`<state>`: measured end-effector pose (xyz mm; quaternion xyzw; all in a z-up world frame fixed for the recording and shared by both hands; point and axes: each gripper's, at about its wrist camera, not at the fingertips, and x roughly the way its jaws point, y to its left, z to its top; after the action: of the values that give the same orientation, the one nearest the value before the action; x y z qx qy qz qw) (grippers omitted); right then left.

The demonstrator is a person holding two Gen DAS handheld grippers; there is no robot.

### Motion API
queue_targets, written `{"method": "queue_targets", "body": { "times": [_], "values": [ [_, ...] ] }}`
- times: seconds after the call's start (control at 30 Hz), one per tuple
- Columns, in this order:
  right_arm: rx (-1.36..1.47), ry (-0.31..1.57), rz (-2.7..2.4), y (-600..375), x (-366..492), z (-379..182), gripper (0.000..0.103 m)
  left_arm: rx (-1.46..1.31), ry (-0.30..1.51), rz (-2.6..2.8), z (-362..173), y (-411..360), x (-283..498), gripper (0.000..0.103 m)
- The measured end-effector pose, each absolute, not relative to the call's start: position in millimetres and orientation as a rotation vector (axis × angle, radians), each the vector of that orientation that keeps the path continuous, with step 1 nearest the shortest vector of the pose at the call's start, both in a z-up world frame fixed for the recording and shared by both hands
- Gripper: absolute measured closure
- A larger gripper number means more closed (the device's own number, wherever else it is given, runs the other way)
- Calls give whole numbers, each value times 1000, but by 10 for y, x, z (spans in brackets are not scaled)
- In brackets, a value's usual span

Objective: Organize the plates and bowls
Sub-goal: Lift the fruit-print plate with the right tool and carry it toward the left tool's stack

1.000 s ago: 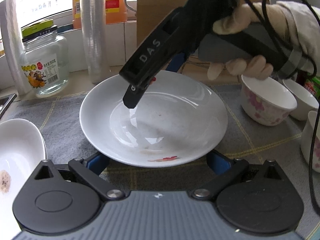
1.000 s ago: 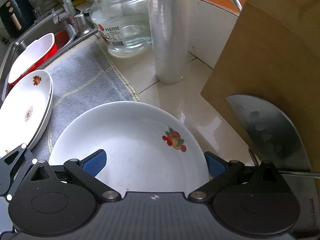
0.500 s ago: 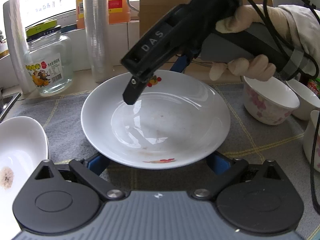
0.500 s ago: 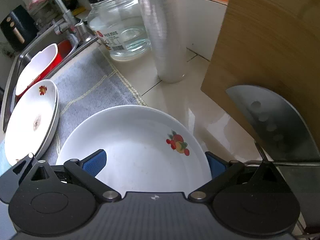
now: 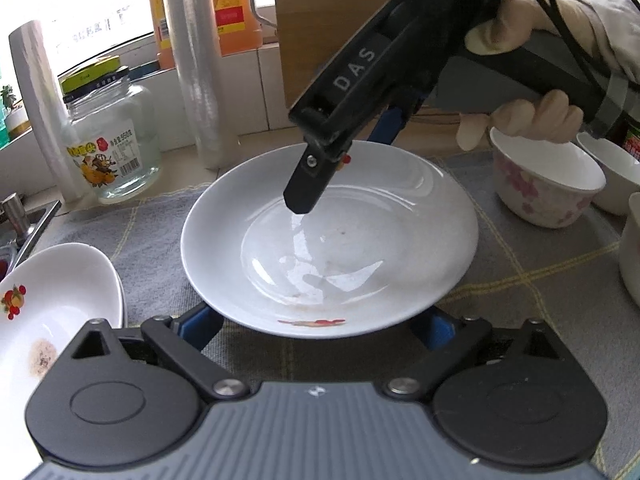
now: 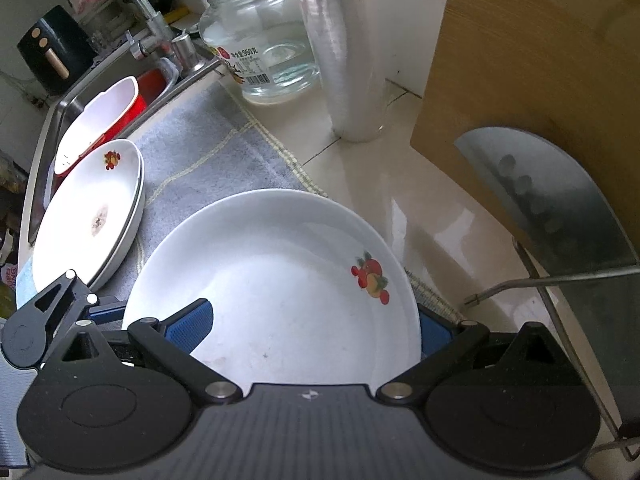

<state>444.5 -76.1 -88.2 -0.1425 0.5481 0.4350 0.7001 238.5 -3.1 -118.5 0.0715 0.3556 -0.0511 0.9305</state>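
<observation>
Left wrist view: left gripper [image 5: 320,326] spread wide around white plate [image 5: 332,240], pads apart from it; right gripper [image 6: 314,326] likewise wide at its far rim.

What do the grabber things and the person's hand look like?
Each gripper is black with round discs, a ribbed grey body and blue finger pads. The left gripper shows this up close. The right gripper, seen from the side, is a long black tool with white letters "DAS", a grey handle and black cables. The hand wears a pale glove and a light sleeve.
</observation>
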Motion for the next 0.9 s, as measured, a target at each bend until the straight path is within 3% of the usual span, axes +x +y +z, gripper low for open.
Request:
{"method": "queue_targets", "body": {
  "times": [0.9],
  "values": [
    [-287,1196,1007,-719,4397,-856,0,187,698,-96,-1157,-2,2301,4]
  ]
}}
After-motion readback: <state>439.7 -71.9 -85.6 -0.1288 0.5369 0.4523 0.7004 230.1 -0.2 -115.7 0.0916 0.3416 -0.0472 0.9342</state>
